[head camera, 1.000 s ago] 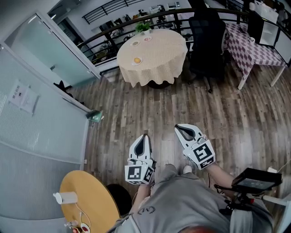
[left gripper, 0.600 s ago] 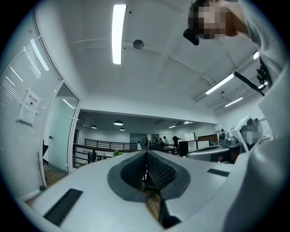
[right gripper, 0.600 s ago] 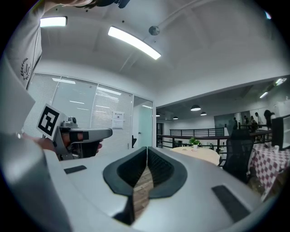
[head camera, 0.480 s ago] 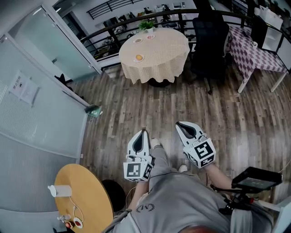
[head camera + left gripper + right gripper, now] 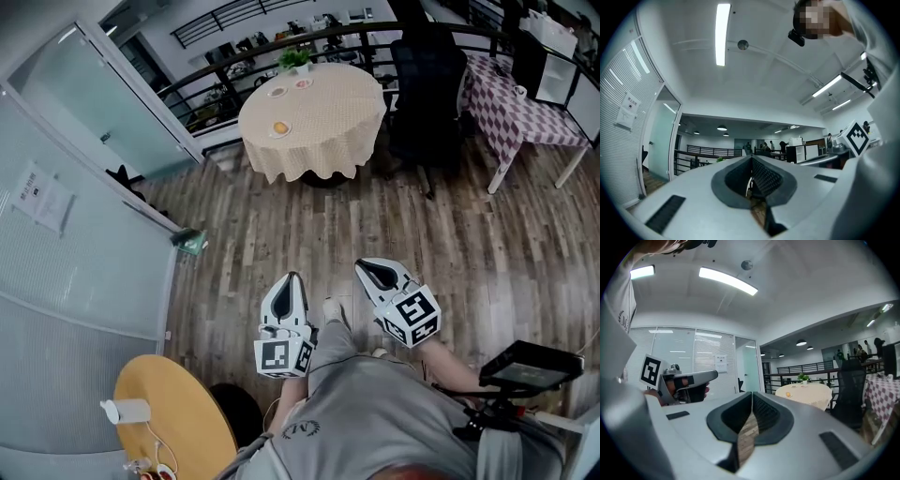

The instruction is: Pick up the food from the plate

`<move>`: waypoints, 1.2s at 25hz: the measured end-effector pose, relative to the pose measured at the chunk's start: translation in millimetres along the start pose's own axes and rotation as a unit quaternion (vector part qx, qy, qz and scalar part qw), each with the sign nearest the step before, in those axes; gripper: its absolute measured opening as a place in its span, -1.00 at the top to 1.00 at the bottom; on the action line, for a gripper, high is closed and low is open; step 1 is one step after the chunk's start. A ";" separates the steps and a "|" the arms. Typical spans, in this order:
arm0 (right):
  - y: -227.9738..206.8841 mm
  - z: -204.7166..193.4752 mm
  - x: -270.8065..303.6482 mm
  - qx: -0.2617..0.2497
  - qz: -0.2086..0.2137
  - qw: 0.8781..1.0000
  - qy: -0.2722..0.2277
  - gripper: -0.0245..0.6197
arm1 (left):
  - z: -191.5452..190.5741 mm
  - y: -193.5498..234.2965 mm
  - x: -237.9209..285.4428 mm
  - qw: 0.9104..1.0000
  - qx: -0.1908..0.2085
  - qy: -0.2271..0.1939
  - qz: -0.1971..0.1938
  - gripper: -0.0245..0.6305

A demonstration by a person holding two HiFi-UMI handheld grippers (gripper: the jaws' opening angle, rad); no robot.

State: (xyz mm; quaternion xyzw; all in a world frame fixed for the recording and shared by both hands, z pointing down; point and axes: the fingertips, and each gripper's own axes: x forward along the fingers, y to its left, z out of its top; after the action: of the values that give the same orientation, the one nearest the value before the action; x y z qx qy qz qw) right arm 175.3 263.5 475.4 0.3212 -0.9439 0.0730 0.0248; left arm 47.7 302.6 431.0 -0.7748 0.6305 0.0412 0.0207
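A round table with a cream cloth (image 5: 314, 117) stands far ahead across the wooden floor. On it lie a plate with orange food (image 5: 279, 127) and two more small plates (image 5: 278, 91) near a potted plant (image 5: 294, 58). Both grippers are held low, close to the person's body and far from the table. My left gripper (image 5: 293, 277) is shut and holds nothing. My right gripper (image 5: 364, 266) is shut and holds nothing too. The right gripper view shows the table (image 5: 806, 393), the food plate (image 5: 788, 394) and the left gripper (image 5: 682, 380) off to its side.
A black office chair (image 5: 427, 80) stands right of the round table, and a checkered table (image 5: 520, 98) beyond it. A glass partition (image 5: 75, 234) runs along the left. A small wooden round table (image 5: 183, 422) is at the lower left. A dark railing (image 5: 244, 56) runs behind the table.
The view has swayed a little as the person steps over the floor. Both grippers stay shut and in much the same place in front of the body.
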 end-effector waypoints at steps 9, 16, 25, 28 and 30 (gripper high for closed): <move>-30.5 -7.4 68.4 0.004 -0.009 1.000 0.013 0.87 | -21.7 54.9 54.2 1.000 -0.020 -0.004 0.008 0.90; -61.0 16.6 141.0 -0.018 -0.026 0.999 0.004 0.87 | -39.0 126.5 103.7 0.999 -0.044 -0.007 0.029 0.90; -93.7 49.6 235.4 -0.033 -0.048 0.998 -0.003 0.87 | -39.6 190.2 175.9 0.998 -0.056 -0.002 -0.004 0.90; -98.4 49.1 259.8 -0.022 -0.060 0.998 0.003 0.87 | -46.2 211.0 196.1 0.998 -0.059 0.008 -0.021 0.90; -98.2 51.1 275.6 -0.018 -0.065 0.998 0.007 0.87 | -46.7 226.4 209.1 0.998 -0.062 0.010 -0.030 0.90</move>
State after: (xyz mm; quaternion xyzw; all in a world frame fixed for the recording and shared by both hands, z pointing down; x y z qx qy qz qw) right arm 16.8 12.6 462.7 0.3812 -0.9218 0.0567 0.0418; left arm -130.0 48.6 463.2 -0.7937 0.6032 0.0721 -0.0324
